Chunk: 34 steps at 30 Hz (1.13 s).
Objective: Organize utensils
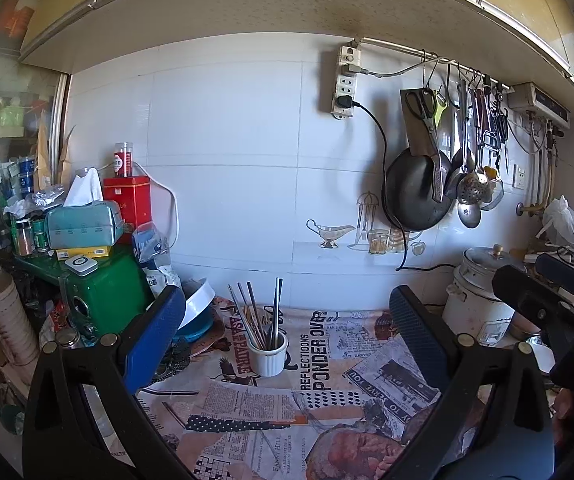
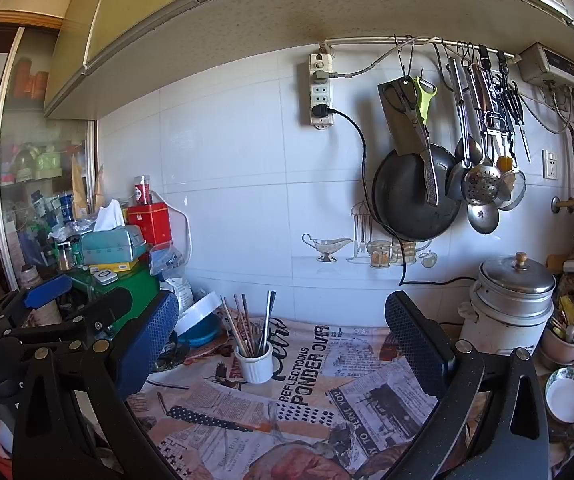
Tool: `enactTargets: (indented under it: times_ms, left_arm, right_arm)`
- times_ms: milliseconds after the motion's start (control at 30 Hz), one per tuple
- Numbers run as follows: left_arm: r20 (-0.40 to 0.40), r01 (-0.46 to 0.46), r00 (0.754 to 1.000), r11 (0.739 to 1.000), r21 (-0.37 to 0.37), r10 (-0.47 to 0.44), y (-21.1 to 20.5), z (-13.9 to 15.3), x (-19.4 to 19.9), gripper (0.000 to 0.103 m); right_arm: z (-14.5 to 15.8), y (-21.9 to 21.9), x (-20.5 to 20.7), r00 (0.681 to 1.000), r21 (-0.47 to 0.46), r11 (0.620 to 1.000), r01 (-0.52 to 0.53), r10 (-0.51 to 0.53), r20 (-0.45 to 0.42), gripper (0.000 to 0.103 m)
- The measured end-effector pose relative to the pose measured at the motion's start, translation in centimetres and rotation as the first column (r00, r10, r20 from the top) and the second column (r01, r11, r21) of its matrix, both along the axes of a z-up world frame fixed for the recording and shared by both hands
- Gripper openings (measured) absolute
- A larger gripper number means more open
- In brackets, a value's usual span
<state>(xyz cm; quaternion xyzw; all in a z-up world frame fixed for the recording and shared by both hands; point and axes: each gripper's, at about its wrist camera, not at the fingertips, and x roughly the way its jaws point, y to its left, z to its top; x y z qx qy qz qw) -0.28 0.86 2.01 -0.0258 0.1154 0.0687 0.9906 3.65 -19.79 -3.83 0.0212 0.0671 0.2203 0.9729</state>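
Both our tools — left tool (image 1: 283, 328), right tool (image 2: 281, 334) — hang spread and empty, framing the white ribbed ceramic cup (image 1: 267, 356) of chopsticks (image 1: 255, 316) at centre frame.

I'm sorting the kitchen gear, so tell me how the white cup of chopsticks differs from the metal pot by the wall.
The white cup is small, ribbed and open-topped, with chopsticks standing in it; the metal pot is far bigger and shut under a knobbed lid. The cup sits on the newspaper-print cloth, the pot off to the right of it. Both stand upright.
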Motion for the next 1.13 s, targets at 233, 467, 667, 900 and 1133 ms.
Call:
enactTargets:
  times_ms: [233,467,667,900,1133]
  left_arm:
    - [0.004,0.008,1.0,1.0,-0.003,-0.008,0.0,0.1,0.0,0.102]
    - [0.0,0.017,1.0,1.0,-0.011,-0.017,0.1,0.1,0.1,0.102]
    - [-0.001,0.022,1.0,1.0,-0.005,-0.022,-0.3,0.0,0.2,0.102]
    - [0.0,0.027,1.0,1.0,0.001,-0.027,-0.6,-0.2,0.5,0.102]
    - [-0.02,0.031,0.999,1.0,0.001,-0.031,-0.8,-0.7,1.7,0.102]
  right_arm:
    - [-0.1,0.1,0.0,1.0,0.002,1.0,0.007,-0.007,-0.003,0.103]
    - [-0.2,0.1,-0.1,1.0,0.008,1.0,0.016,-0.016,-0.007,0.103]
    - [-0.2,0.0,0.0,1.0,0.01,1.0,0.021,-0.021,-0.007,0.103]
    - [-0.4,0.0,0.4,0.999,0.011,0.999,0.031,-0.031,-0.018,0.103]
    - [-0.8,-0.2,1.8,0.999,0.011,1.0,0.029,-0.028,-0.04,0.103]
